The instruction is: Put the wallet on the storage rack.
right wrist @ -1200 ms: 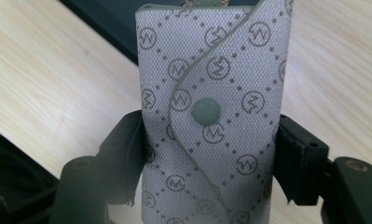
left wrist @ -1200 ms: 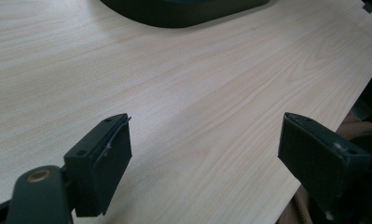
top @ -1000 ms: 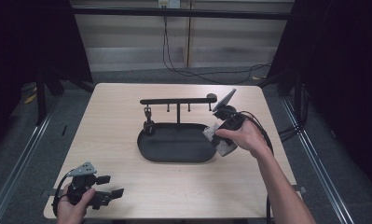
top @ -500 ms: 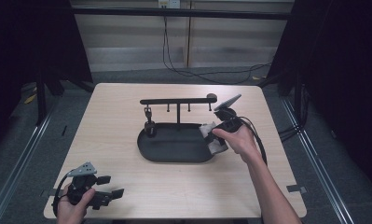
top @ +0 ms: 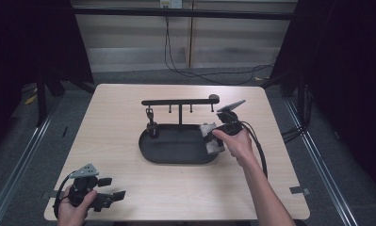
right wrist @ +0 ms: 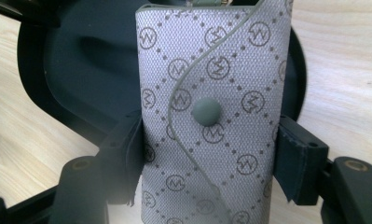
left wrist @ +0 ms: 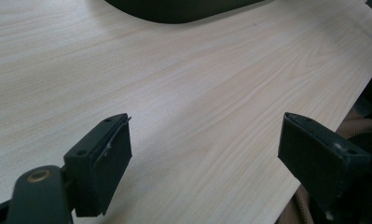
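High view. The right gripper point(top: 213, 136) is clamped across a small grey monogram-patterned fabric key pouch point(top: 211, 139) and holds it over the 3 o'clock end of the black oval tray point(top: 174, 153), which sits mid-table on the pale wood-grain table point(top: 115, 122). A black T-shaped hanger stand point(top: 180, 101) with small hooks rises from the tray's 12 o'clock edge; one dark item point(top: 151, 127) hangs near its 9 o'clock end. The left gripper point(top: 111, 196) rests at the table's 7 o'clock corner, well apart from the tray.

Left gripper view. The jaws stand wide apart with nothing between them, above bare table; the tray's rim point(left wrist: 183, 10) shows at 12 o'clock.

Right gripper view. Both pads point(right wrist: 293, 156) press the pouch point(right wrist: 211, 116) at its two side edges, below the round green snap button point(right wrist: 207, 112). The tray floor point(right wrist: 86, 65) lies behind it.

Risks, as judged:
- The grip is on soft fabric at the edges alone; the pouch may buckle or slide out of the pads if tilted.
- The pouch hangs close to the tray's 3 o'clock rim; a release here could leave it straddling the rim or tipped onto the table.
- Whether it touches the tray floor cannot be told; a release from height may let it bounce or flop open.
- The hanger stand is near; a careless withdrawal of the hand could catch a hook.
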`<state>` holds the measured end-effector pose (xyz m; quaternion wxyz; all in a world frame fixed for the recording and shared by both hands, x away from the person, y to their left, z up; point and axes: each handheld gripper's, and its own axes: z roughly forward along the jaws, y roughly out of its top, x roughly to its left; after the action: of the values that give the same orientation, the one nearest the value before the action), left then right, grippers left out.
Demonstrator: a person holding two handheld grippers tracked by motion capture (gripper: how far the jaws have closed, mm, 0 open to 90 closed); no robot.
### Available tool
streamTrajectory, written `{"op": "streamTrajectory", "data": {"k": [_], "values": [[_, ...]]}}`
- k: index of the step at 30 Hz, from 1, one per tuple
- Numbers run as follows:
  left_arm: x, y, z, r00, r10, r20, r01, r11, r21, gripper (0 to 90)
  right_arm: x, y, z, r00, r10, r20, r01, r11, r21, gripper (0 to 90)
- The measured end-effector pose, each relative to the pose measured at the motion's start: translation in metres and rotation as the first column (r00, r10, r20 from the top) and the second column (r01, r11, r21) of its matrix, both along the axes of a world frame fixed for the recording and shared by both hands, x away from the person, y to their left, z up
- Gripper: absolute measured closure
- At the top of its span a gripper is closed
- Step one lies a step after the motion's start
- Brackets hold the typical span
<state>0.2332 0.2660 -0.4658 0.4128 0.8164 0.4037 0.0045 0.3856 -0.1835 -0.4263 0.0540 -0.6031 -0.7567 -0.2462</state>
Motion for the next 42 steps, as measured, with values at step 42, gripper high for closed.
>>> {"op": "streamTrajectory", "data": {"k": [42], "values": [[0.000,0.000,-0.001,1.0000,-0.004,-0.004,0.004,1.0000,0.006,17.0,0.014,0.019,-0.046,0.9998,-0.022,0.002,0.022,0.9994,-0.025,30.2]]}}
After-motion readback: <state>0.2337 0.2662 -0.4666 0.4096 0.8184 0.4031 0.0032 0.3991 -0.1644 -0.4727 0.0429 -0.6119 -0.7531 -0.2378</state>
